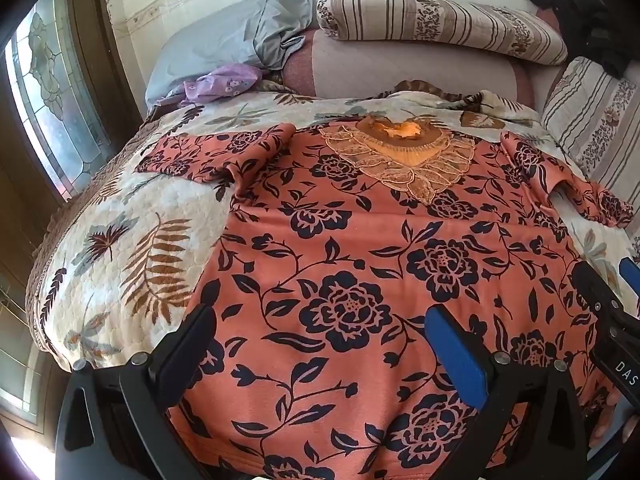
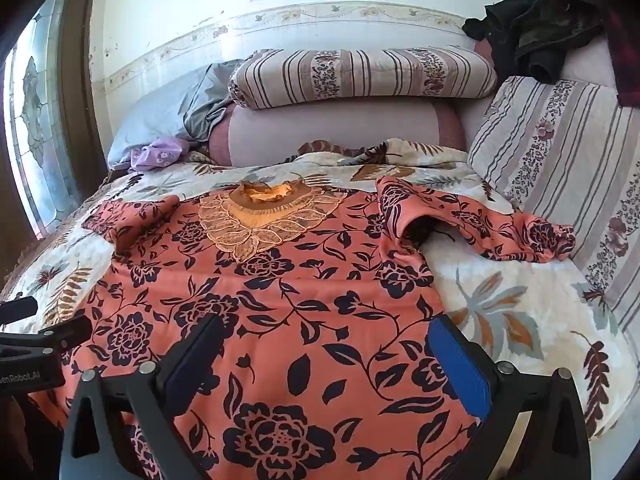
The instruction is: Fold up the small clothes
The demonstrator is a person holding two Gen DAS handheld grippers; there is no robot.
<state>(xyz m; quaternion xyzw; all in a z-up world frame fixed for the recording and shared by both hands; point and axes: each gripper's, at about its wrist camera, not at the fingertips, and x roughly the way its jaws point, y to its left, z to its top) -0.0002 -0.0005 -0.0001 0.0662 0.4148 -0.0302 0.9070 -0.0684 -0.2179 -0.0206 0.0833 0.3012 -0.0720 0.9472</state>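
The left claw (image 1: 324, 332) is held wide apart above the lower part of the orange floral top (image 1: 360, 264), nothing being gripped between its fingers. The right claw (image 2: 324, 344) is likewise spread and empty, poised over the same garment near its right side edge. In the left wrist view the right claw is seen at the far right, just beside the top's right edge.

The top is laid flat, front up, on the leaf-patterned quilt (image 2: 500, 312) that covers the bed, its hem toward the near edge and its embroidered neckline (image 2: 260, 216) toward the head of the bed. Its left sleeve (image 1: 208, 152) is spread out toward the left edge of the bed; its right sleeve (image 2: 500, 232) is stretched toward the right edge, rumpled at the armpit.

Beyond the neckline a plain bolster (image 2: 332, 132) is set across the bed, with a striped cushion (image 2: 360, 76) resting on it. A second striped cushion (image 2: 568, 160) is leaned along the right edge. A grey pillow (image 1: 224, 44) and a purple cloth (image 1: 220, 84) are found at the far left corner, and dark clothing (image 2: 536, 36) at the far right corner.
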